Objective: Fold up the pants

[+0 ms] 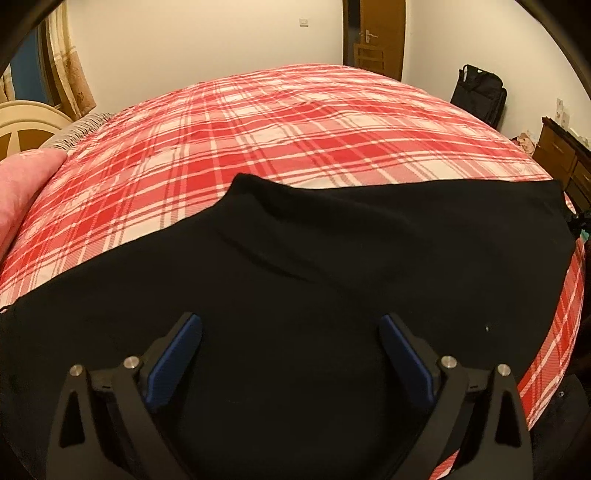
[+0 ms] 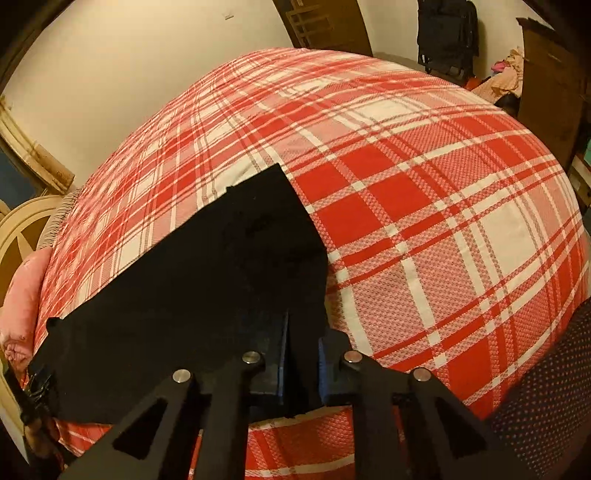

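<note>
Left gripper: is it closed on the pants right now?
No. The left gripper stands wide open over the black pants, with its blue pads spread apart and no fabric pinched between them.

Left wrist view: set close above the black pants (image 1: 332, 277), angled down and forward along the left gripper (image 1: 290, 325) toward the door (image 1: 373, 33) at 12 o'clock. Right wrist view: set close over the pants' edge, tilted, the plaid bedspread (image 2: 424, 184) seen from 12 to 4 o'clock. Shared: pants, bedspread, door, black bag (image 1: 480, 92).
</note>
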{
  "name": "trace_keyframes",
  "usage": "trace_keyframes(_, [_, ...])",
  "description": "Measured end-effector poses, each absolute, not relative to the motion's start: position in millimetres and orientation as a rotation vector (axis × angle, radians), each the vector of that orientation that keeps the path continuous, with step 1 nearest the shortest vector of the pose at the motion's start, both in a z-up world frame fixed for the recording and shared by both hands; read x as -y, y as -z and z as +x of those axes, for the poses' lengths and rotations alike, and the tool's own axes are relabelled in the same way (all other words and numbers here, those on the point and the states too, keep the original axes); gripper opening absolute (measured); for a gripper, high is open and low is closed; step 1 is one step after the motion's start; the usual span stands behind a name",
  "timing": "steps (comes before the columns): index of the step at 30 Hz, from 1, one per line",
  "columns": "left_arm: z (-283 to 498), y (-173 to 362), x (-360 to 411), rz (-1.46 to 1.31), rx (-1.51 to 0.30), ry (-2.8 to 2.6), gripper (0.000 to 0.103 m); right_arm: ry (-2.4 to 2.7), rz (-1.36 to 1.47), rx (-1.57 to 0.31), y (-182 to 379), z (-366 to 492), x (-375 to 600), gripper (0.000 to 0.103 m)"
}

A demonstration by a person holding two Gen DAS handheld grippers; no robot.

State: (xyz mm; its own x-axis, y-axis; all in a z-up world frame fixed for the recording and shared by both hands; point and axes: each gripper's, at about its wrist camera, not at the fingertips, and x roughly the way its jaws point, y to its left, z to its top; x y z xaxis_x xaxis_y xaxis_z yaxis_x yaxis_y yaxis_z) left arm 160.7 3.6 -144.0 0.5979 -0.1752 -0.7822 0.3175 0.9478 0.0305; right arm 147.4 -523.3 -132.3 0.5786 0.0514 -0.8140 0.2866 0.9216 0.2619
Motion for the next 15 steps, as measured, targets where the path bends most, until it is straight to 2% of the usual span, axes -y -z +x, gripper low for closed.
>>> trace_keyframes(4, [155, 138, -1, 0.165, -0.875, 0.304, 0.099, 0.132, 0.304, -0.870, 101, 136, 487, 0.012])
trace_keyframes(10, [140, 116, 12, 0.157, -0.814, 0.371, 0.099, 0.003, 0.070, -0.765, 47, 126, 383, 0.012])
trace_keyframes(15, [138, 111, 34, 0.116, -0.817, 0.485, 0.099, -0.129, -0.118, -0.785, 55, 130, 293, 0.012])
